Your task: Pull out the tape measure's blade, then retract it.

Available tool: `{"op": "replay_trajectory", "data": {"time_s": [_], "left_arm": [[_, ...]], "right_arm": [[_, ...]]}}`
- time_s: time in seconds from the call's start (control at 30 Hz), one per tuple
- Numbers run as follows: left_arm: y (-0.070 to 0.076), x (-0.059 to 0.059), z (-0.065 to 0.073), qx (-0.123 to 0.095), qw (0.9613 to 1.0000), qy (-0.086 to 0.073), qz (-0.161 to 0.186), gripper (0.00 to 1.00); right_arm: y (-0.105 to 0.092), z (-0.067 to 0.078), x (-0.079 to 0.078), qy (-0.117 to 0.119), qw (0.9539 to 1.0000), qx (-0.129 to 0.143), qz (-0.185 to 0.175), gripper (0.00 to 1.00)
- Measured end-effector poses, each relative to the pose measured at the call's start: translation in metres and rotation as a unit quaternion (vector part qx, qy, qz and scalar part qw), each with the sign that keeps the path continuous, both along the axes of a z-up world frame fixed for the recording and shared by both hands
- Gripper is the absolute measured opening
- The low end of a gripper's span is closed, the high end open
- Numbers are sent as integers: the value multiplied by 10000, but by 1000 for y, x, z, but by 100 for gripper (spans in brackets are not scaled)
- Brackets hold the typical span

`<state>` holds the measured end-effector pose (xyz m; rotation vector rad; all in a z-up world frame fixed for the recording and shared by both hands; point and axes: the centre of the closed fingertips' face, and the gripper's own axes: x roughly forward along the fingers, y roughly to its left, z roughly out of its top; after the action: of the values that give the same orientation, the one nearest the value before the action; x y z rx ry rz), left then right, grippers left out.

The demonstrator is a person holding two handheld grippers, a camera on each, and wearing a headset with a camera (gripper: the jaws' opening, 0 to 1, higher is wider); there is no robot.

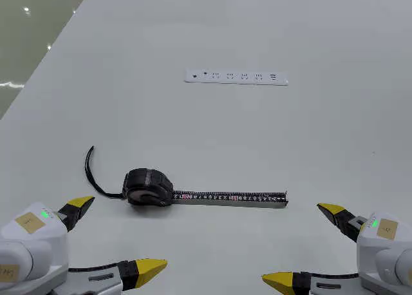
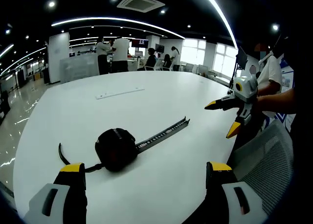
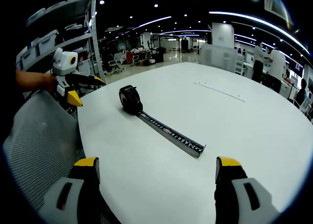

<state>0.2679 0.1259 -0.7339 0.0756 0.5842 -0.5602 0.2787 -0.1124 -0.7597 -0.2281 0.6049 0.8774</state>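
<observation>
A black tape measure [image 1: 148,188] lies on the white table [image 1: 212,127], its blade [image 1: 230,198] drawn out to the right and resting flat, a black wrist strap [image 1: 92,172] curling off to its left. In the left gripper view the case [image 2: 115,149] sits just ahead of the jaws, with the blade [image 2: 163,132] running away to the right. In the right gripper view the blade's end hook [image 3: 198,150] lies ahead of the jaws. My left gripper [image 1: 118,235] stands open near the table's front left, my right gripper [image 1: 306,245] open at front right. Neither touches the tape.
A white power strip [image 1: 236,76] lies flat farther back on the table. The table's left edge runs diagonally, with shiny floor [image 1: 29,24] beyond. Several people [image 2: 112,50] stand at the far side of the room, and shelving [image 3: 54,33] rises beside the table.
</observation>
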Motion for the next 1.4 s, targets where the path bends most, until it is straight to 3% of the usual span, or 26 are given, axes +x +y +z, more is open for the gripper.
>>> {"op": "replay_trajectory", "data": {"time_s": [0.87, 1.4], "left_arm": [[-10, 4, -1, -2, 9995, 92, 297, 100], [-5, 15, -7, 66, 9947, 182, 1008, 99]], "right_arm": [[-8, 0, 4, 53, 10000, -16, 7, 99], [-16, -8, 19, 19, 9994, -148, 328, 93]]}}
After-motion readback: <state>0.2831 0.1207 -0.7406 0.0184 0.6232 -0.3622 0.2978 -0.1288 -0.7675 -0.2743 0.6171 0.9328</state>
